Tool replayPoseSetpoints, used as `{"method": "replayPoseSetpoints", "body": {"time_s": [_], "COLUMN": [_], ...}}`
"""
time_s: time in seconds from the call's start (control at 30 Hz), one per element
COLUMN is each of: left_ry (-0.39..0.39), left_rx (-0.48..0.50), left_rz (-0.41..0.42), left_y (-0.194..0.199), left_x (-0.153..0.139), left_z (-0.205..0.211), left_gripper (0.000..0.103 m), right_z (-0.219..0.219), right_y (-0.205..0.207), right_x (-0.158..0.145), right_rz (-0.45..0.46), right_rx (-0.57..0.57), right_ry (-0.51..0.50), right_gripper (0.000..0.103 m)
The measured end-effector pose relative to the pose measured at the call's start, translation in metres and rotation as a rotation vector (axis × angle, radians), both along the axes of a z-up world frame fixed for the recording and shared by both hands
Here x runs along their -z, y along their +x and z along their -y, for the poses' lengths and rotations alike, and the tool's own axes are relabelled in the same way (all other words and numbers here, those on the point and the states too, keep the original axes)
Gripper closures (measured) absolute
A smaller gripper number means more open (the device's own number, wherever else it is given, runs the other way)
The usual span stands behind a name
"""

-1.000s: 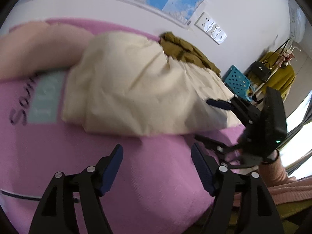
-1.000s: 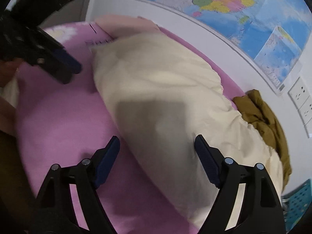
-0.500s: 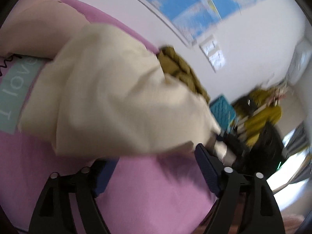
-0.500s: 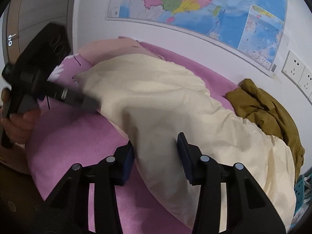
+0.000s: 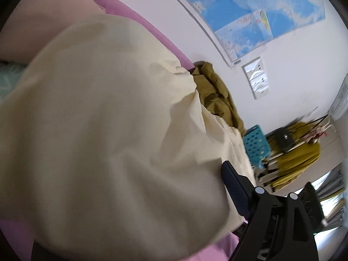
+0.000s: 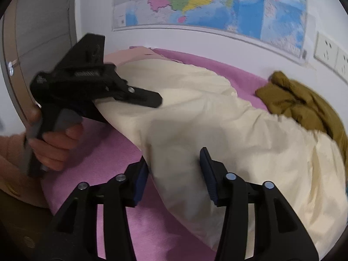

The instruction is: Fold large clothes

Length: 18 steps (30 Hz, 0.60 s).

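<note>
A large cream garment (image 5: pixel 108 119) lies bunched across a pink bed cover (image 6: pixel 97 152). In the left wrist view it fills most of the picture and hides one finger of my left gripper (image 5: pixel 171 169); only the right finger (image 5: pixel 235 191) shows. The right wrist view shows the left gripper (image 6: pixel 139 100) at the garment's (image 6: pixel 217 130) left end, one finger lying on top of the cloth, its jaws closing. My right gripper (image 6: pixel 173 155) straddles a fold at the cloth's near edge, its jaws opening with the cloth between them.
An olive garment (image 6: pixel 300 100) lies crumpled by the wall at the cream cloth's far right. A pale pink cushion (image 5: pixel 43 21) sits at the bed's left end. Beyond the bed stand a blue basket (image 5: pixel 256 145) and a rack with yellow clothing (image 5: pixel 298 158).
The left gripper rolled and moved in onto the cream cloth, which now covers one of its fingers. The right gripper narrowed around the cloth's fold, rolled, then widened a little.
</note>
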State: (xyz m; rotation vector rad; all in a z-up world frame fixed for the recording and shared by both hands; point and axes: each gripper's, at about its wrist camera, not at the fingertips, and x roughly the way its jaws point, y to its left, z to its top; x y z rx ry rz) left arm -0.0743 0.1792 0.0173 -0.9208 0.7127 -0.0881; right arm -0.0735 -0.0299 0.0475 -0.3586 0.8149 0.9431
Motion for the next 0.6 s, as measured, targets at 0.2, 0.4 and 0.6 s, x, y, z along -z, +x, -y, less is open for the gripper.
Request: {"method": "replayPoseSetpoints", "body": {"time_s": [0.2, 0.4, 0.6], "left_ry": [0.047, 0.079, 0.101], "left_rx": [0.025, 0.035, 0.041], "left_rz": [-0.053, -0.071, -0.084], "left_y": [0.006, 0.005, 0.008], "left_x": [0.005, 0.003, 0.000], "left_z": [-0.001, 0.000, 0.003], "left_gripper": [0.049, 0.051, 0.052], "right_z": [0.083, 0.197, 0.235], "right_y": [0.003, 0.002, 0.011], "right_x": [-0.020, 0.000, 0.023], "right_rz": [-0.279, -0.532, -0.602], "right_rx": [0.151, 0.518, 0.744], "right_ry": [0.275, 0.448, 0.519], "right_gripper": [0.032, 0.027, 0.025]}}
